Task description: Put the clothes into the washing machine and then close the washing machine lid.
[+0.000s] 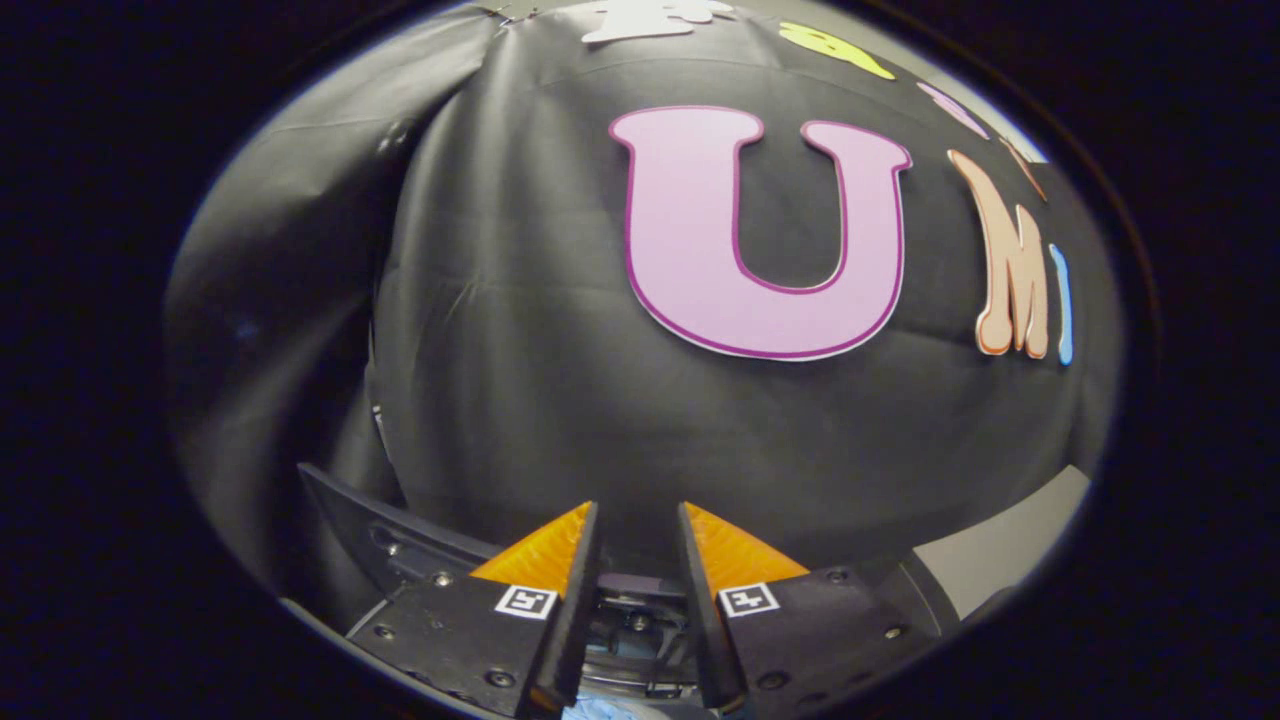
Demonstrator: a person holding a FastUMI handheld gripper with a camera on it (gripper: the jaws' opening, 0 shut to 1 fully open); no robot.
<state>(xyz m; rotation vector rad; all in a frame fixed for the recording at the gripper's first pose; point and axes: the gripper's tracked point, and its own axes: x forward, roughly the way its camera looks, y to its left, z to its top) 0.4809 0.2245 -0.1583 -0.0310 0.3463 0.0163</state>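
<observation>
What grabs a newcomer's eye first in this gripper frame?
The gripper itself: its two orange-faced fingers stand apart with nothing between them, pointing at the black cloth wall just beyond. Below the fingers, a dark raised panel, perhaps the washer's lid, juts to their left, and a pale grey surface shows to their right.

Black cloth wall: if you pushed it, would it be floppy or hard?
Probably floppy: the black cloth wall shows creases, so it should give. Likely light, as it drapes in folds. The open jaws point at it, holding nothing.
</observation>
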